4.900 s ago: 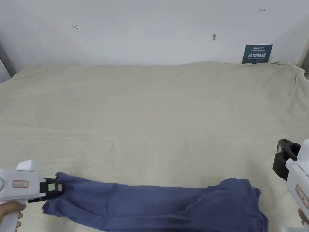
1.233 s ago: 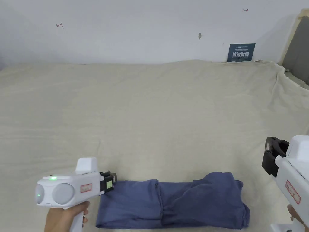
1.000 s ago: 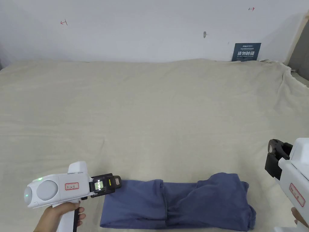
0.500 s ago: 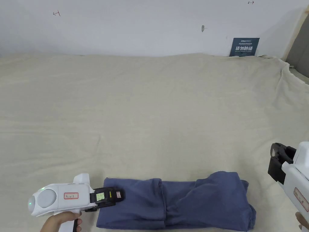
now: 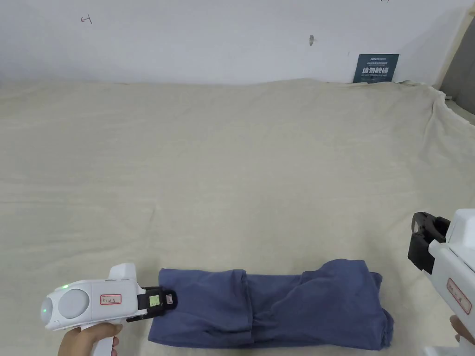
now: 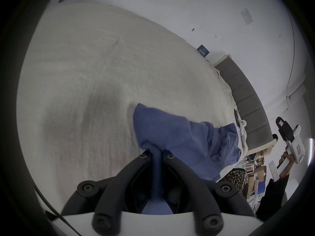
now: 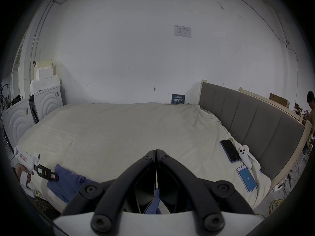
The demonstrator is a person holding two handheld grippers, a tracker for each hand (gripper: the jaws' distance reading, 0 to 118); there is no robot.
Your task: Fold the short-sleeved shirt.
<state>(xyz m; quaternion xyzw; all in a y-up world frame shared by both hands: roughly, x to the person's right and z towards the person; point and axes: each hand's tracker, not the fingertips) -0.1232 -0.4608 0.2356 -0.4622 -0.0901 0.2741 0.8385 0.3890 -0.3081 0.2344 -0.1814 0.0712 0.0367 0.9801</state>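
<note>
Folded blue short-sleeved shirt [image 5: 273, 308] lay at lower centre on the cream bedsheet [image 5: 232, 176]; left gripper [image 6: 157, 154] clamped its edge, lower than a second earlier; right gripper [image 7: 156, 152] closed, empty; blue wall sign [image 5: 378, 68] illegible.

The folded blue short-sleeved shirt [image 5: 271, 303] lies on the cream-sheeted bed [image 5: 232, 162], along its near edge. My left hand-held gripper [image 5: 170, 299] sits at the shirt's left end; my right hand-held gripper [image 5: 420, 236] hangs well off to the shirt's right. Behind the bed stands the white wall [image 5: 208, 37]. Two phones [image 7: 230, 150] lie on the bed's right side, beside the grey padded headboard [image 7: 247, 120].
</note>
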